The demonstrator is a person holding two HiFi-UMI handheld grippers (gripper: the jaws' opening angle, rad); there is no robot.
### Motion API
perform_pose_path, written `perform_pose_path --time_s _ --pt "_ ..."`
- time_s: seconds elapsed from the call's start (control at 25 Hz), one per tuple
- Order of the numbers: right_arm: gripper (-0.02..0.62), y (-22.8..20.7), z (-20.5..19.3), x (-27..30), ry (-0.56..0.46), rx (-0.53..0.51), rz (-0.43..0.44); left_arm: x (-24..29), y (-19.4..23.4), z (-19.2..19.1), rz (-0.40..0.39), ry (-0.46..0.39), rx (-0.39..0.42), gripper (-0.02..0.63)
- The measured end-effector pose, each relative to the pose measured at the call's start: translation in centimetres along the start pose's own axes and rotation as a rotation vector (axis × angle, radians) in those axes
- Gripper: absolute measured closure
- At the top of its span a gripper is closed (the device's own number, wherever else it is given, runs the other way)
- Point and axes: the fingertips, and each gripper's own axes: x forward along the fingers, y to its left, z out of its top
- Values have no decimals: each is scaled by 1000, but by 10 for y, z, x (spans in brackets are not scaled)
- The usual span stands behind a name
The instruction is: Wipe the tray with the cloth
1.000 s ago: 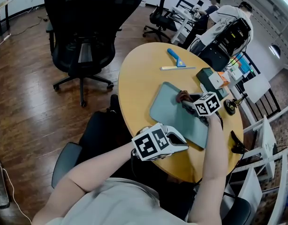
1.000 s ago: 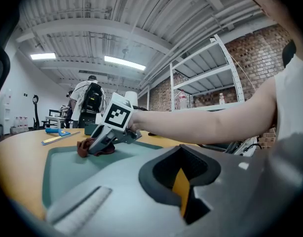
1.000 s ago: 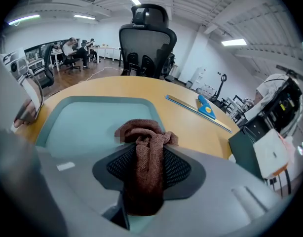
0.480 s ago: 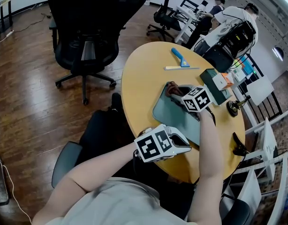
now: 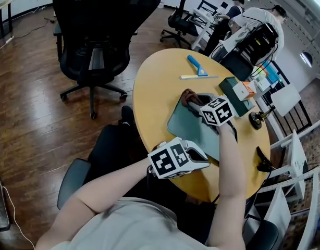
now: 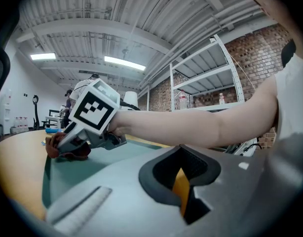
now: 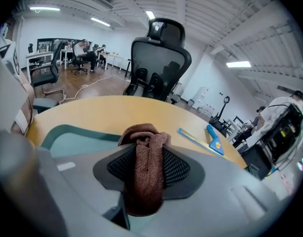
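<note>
A teal tray [image 5: 183, 123] lies on the round wooden table [image 5: 155, 87]. My right gripper [image 5: 194, 104] is shut on a brown cloth [image 5: 188, 95] and presses it onto the tray's far corner. In the right gripper view the cloth [image 7: 141, 132] hangs bunched between the pads of that gripper [image 7: 149, 177], over the tray [image 7: 77, 139]. My left gripper [image 5: 204, 159] sits at the tray's near edge, jaws together with only a thin orange sliver between them [image 6: 183, 191]. The left gripper view looks across the tray [image 6: 92, 164] to the right gripper [image 6: 62, 142] and cloth [image 6: 77, 154].
A blue scraper [image 5: 196, 64] and a ruler [image 5: 199, 77] lie at the table's far side. A green box [image 5: 235, 95] with small items stands right of the tray. A black office chair [image 5: 97, 30] stands to the left. People work at desks behind [image 5: 254, 30].
My right gripper has dragged the cloth from the tray's middle right to its far left corner. The left gripper has stayed at the near edge.
</note>
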Motion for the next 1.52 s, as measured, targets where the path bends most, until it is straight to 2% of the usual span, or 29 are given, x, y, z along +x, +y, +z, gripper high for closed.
perform_pose_path --time_s 0.24,0.48,0.72,0.92,1.12,1.36,1.52 --pt "446 -18 33 -80 -224 65 -119 -2 1 -2 -1 1 -3 604" --pt "446 -28 15 -152 -273 86 -233 -6 0 -1 -3 -22 5 604" --pt "445 -42 -79 -210 -161 194 -390 -8 1 -2 -11 -14 -6 604" --pt "445 -30 -168 -243 20 265 -481 -9 -1 -2 -19 -12 -6 604" --pt "445 -6 -238 -250 187 353 -455 -7 3 -3 -2 -12 -13 604" --pt "445 22 -268 -235 248 383 -335 7 8 -1 -4 0 -23 604" --pt "445 23 -272 -231 236 389 -329 11 12 2 5 -7 -21 606"
